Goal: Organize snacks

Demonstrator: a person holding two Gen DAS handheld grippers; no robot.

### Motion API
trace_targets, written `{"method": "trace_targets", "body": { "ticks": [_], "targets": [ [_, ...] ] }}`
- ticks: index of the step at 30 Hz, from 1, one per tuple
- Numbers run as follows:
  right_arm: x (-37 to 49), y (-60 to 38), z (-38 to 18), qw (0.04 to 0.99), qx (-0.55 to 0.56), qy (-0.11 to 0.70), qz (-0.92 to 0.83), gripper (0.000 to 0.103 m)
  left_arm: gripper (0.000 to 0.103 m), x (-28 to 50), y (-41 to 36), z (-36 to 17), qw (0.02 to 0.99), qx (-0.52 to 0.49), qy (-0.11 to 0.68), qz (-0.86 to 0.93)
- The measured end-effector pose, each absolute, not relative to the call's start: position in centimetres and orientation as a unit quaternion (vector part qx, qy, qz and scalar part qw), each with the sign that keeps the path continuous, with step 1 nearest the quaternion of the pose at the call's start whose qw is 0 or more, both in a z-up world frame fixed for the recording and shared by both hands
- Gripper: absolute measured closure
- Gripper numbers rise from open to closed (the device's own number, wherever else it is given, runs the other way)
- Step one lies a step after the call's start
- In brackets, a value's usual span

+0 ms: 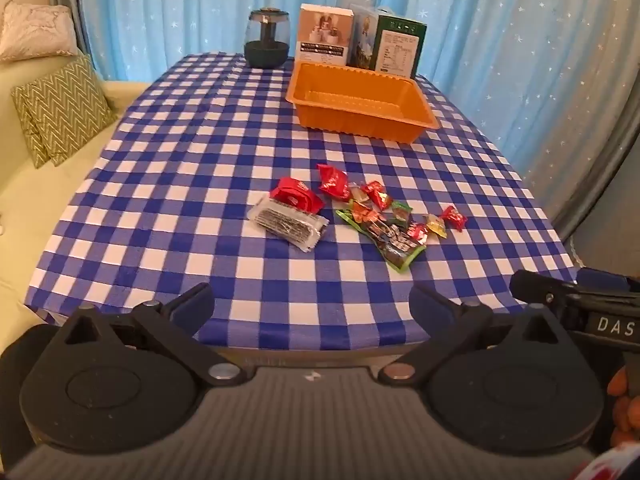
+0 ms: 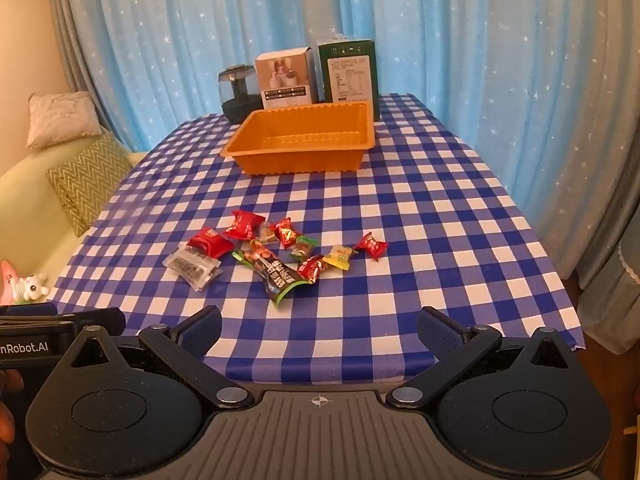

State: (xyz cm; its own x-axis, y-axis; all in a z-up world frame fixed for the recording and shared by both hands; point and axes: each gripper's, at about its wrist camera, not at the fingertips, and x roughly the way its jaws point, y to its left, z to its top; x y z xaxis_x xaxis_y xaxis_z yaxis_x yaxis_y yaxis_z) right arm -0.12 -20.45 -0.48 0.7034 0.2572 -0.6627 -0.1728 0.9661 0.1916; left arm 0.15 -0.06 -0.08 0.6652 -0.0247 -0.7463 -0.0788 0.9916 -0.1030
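Note:
Several wrapped snacks lie in a loose heap mid-table: a clear packet with dark contents (image 1: pixel 286 227) (image 2: pixel 194 266), red packets (image 1: pixel 296 196) (image 2: pixel 210 242), a green-edged pouch (image 1: pixel 384 240) (image 2: pixel 278 274), and small candies, the rightmost one red (image 1: pixel 454 218) (image 2: pixel 371 245). An orange tray (image 1: pixel 362 102) (image 2: pixel 300 140) stands behind them with nothing in it. My left gripper (image 1: pixel 312 306) hovers open over the near table edge, nothing between its fingers. My right gripper (image 2: pixel 320 326) is likewise open and bare, just short of the heap.
A dark glass-domed jar (image 1: pixel 267 38) (image 2: pixel 238 90), a white box (image 1: pixel 325 34) (image 2: pixel 286 76) and a green box (image 1: pixel 396 42) (image 2: pixel 350 70) stand behind the tray. Blue starry curtains hang behind. A sofa with cushions (image 1: pixel 60 108) lies left. The blue-checked tablecloth (image 1: pixel 180 184) covers the table.

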Motion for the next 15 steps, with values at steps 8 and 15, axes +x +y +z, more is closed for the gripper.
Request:
{"method": "trace_targets", "body": {
  "ticks": [8, 15],
  "targets": [
    [-0.15, -20.52, -0.44, 0.922, 0.055, 0.366, 0.115, 0.000, 0.000, -0.30, -0.25, -0.72, 0.912, -0.062, 0.406, 0.013],
    [-0.17, -20.53, -0.43, 0.922, 0.055, 0.366, 0.116, 0.000, 0.000, -0.23, -0.03, -0.54, 0.911, -0.063, 0.407, 0.010]
  ]
}}
